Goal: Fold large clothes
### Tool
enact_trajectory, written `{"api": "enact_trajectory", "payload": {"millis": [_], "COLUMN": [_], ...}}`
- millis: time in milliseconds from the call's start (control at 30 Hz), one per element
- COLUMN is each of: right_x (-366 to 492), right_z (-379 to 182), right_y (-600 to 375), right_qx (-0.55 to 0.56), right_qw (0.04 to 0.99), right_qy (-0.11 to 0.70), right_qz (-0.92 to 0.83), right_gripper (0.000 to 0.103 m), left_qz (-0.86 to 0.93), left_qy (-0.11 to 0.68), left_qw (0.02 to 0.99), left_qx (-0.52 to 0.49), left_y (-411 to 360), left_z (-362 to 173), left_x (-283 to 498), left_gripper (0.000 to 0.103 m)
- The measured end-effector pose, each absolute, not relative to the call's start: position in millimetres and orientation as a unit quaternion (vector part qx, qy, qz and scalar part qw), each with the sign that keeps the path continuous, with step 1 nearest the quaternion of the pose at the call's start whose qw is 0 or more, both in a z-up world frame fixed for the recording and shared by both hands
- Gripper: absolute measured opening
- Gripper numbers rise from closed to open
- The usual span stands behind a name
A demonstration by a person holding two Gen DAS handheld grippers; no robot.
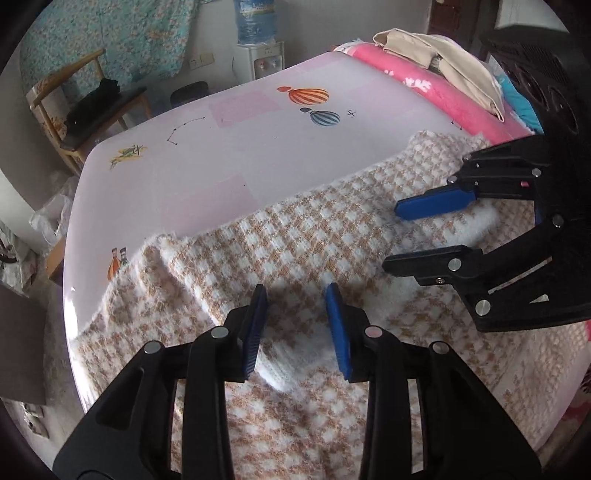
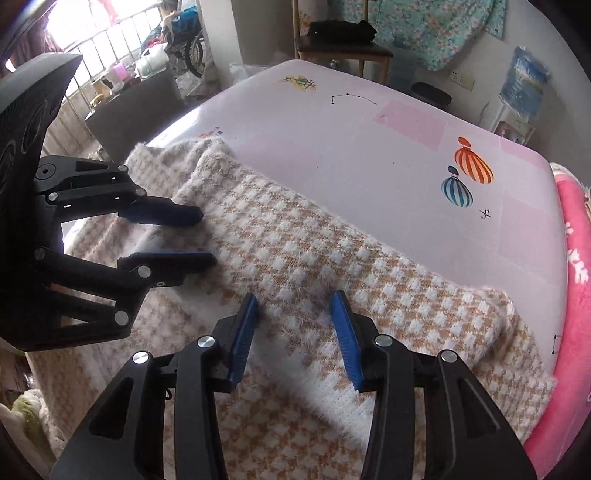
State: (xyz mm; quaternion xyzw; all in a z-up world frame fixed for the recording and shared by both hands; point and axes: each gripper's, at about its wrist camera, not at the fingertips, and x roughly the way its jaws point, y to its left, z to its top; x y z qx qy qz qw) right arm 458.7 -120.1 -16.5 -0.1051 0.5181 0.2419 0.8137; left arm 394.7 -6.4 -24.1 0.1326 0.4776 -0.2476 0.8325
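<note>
Left wrist view: both grippers, left gripper (image 1: 295, 328) and right gripper (image 1: 402, 236), gape empty over the houndstooth sweater (image 1: 295, 236); pinch its table-edge hem evenly.

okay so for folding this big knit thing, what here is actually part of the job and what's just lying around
Part of the job:
- checked knit garment
- left hand-held gripper
- right hand-held gripper
- table it lies on

Just lying about:
- pink blanket
- beige cloth on top of it
- water dispenser
- wooden chair

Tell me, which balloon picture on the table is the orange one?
The bigger balloon, striped orange and white, on the pink table. The blue-striped balloon beside it is smaller and sits nearer the checked sweater.
</note>
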Motion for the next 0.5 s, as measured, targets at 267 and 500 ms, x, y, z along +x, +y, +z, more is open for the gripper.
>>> {"api": "enact_trajectory", "payload": {"millis": [267, 500], "right_x": [430.3, 397.3], "right_z": [-23.1, 10.1], "right_y": [-179.3, -188.3], "right_qx": [-0.037, -0.001], "right_qw": [0.813, 0.825], "right_qy": [0.533, 0.509], "right_qz": [0.234, 0.247], "right_gripper": [0.042, 0.063], "left_qz": [-0.247, -0.249], "left_qy": [0.493, 0.445], "left_qw": [0.831, 0.858], "left_qx": [0.075, -0.062], "left_y": [42.6, 122.4], "left_z": [-14.9, 28.9], "left_x": [372.7, 321.2], "left_gripper": [0.039, 0.047]}}
